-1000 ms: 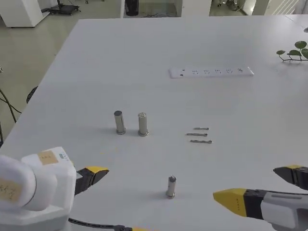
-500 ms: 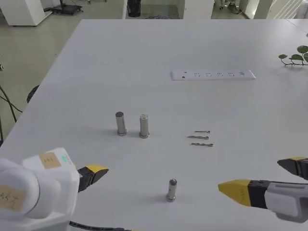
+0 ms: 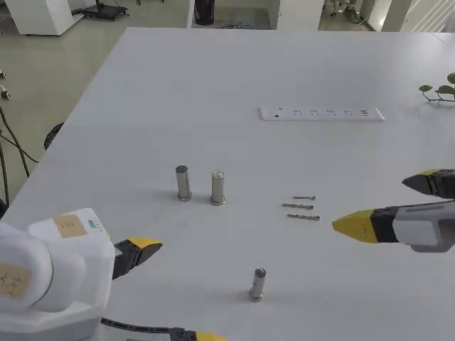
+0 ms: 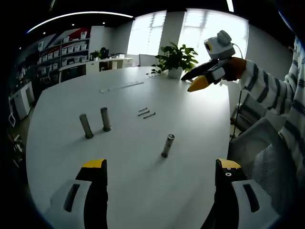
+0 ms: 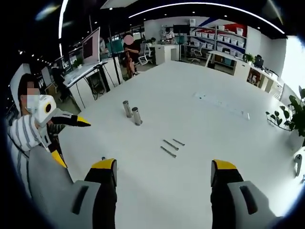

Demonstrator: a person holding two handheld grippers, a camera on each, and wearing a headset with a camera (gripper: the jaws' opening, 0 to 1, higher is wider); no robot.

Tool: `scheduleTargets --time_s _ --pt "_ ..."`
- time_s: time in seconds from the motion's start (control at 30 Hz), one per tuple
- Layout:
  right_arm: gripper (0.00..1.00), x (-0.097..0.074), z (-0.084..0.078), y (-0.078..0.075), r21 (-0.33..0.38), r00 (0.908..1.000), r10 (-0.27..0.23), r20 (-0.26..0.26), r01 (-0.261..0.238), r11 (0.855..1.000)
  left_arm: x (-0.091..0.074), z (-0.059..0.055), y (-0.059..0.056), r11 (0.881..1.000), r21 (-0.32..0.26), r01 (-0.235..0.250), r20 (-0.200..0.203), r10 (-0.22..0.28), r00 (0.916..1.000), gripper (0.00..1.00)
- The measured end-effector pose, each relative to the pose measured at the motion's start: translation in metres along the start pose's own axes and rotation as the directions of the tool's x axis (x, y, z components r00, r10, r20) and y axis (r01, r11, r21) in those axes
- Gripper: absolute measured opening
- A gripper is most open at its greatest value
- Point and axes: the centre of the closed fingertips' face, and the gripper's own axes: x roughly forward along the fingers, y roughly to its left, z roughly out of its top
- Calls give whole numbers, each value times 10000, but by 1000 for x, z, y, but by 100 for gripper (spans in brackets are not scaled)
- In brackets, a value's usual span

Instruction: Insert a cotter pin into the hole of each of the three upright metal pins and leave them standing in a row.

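L gripper (image 4: 161, 164) is hovering over the near-left corner of the worktop (image 3: 213, 78), its fingers (image 4: 95, 167) spread wide & gripping nothing. R gripper (image 5: 163, 165) is hanging in the air over the worktop's right side, fingers (image 5: 222, 167) likewise spread wide w/ nothing btwn them. In the head view its yellow tips are sitting just right of the cotter pins (image 3: 301, 207). In the left gripper view a hand in a striped sleeve (image 4: 267, 81) is holding it up.

The 3 cotter pins are lying loose & flat, parallel & close together, approx mid-worktop. To their left, 2 metal pins are standing upright side by side, just apart: left metal pin (image 3: 183, 183) w/ a darker top, right metal pin (image 3: 217, 187) w/ a paler top. 3rd metal pin (image 3: 258, 283) is standing alone nearer the near edge, well apart from those two.

Power strip (image 3: 320, 114) is lying toward the far edge, & plant leaves (image 3: 441, 91) are poking in at the right edge
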Motion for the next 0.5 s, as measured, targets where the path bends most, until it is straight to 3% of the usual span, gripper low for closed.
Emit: scheduleTargets --time_s 0.2,0.3,0.5 --pt "76 24 0 -8 -935 9975 432 -566 -484 9944 0 1 1 10000 86 -41 -34 41 10000 93" --pt "74 34 3 -8 -1009 9951 671 -731 -743 9921 1 0 -1 10000 -41 38 -80 -38 10000 93" --pt "70 56 5 -12 -1858 9888 908 -1186 -1120 9762 2 -2 -2 9998 180 -47 -115 49 9999 92"
